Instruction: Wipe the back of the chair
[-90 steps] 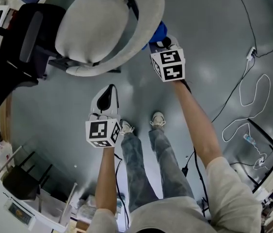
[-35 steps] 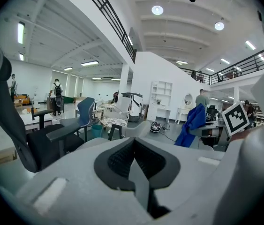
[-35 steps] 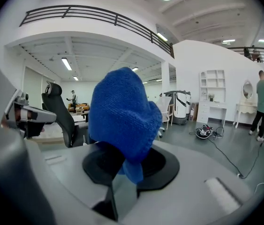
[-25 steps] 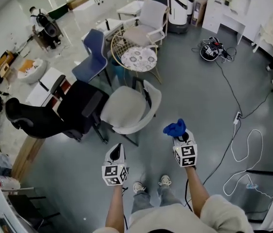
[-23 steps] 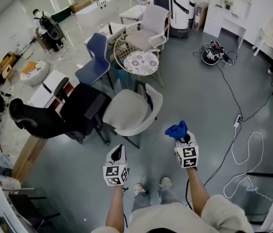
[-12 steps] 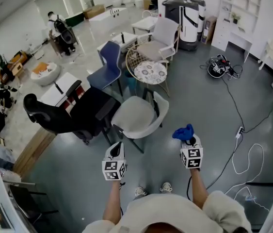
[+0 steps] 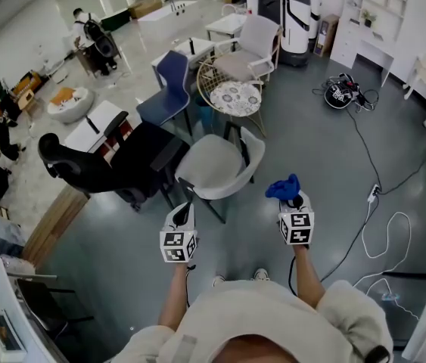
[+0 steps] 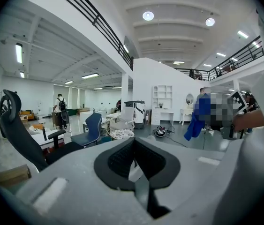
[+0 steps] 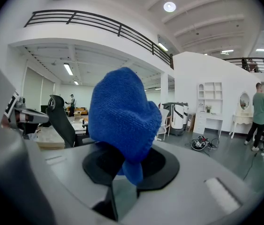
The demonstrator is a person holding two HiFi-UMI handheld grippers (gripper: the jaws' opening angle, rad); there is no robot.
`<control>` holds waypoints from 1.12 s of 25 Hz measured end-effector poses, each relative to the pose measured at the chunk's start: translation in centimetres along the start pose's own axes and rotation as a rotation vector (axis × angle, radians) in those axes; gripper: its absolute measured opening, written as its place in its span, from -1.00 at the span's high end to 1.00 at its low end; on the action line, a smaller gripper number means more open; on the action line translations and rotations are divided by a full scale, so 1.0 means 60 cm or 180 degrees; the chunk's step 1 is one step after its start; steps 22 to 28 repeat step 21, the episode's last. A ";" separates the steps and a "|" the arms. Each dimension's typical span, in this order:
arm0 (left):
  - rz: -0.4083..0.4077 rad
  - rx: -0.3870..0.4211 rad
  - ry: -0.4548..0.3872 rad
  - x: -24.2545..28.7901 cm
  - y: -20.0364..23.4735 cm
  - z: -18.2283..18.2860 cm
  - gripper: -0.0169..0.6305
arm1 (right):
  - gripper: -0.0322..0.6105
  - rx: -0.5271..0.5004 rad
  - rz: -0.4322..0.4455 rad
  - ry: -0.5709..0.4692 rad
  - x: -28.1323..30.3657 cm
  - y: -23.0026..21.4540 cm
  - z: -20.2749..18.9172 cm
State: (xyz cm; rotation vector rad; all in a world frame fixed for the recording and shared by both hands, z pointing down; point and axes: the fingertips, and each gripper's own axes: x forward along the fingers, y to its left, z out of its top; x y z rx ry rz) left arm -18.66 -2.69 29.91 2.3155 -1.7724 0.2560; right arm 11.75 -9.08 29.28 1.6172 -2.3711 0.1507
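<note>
Right gripper (image 7: pixel 291 197) is clamped on a bunched blue cloth (image 7: pixel 283 187). In the right gripper view the jaws pinch the cloth's lower fold and most of it puffs up above them (image 9: pixel 122 114). Left gripper (image 7: pixel 185 210) has its jaws together with nothing between them, and it hangs just short of the pale chair (image 7: pixel 211 166).

That chair stands straight ahead of me, apart from both grippers. Its curved back (image 7: pixel 256 148) is on the right side, nearest the cloth. By my reading the wipe has not started and the step in hand is the approach.

To do it well, I would bring the cloth flat against the back and not poke with the tip. I would lead with the puffed part so the jaws never scrape the shell. Long strokes should follow the curve from the top rim down. The chair looks light, so I expect it to slide or turn under pressure. Bracing the seat edge with the free left gripper should help.

Only the head view shows where the chair sits between the black office chair (image 7: pixel 110 174) and the loose cable (image 7: pixel 379 237) on the floor. The right gripper view alone confirms the hold, but the cloth blocks its middle. The left gripper view (image 8: pixel 139 175) settles that those jaws are empty.
</note>
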 end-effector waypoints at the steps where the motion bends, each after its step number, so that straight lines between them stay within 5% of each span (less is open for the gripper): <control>1: -0.0005 -0.0009 -0.0007 0.002 0.002 0.000 0.93 | 0.66 -0.0003 0.0001 0.0001 0.002 0.002 0.000; 28: -0.0038 -0.0049 -0.0013 0.018 0.003 0.004 0.94 | 0.66 -0.0023 0.0054 0.0096 0.010 0.018 -0.014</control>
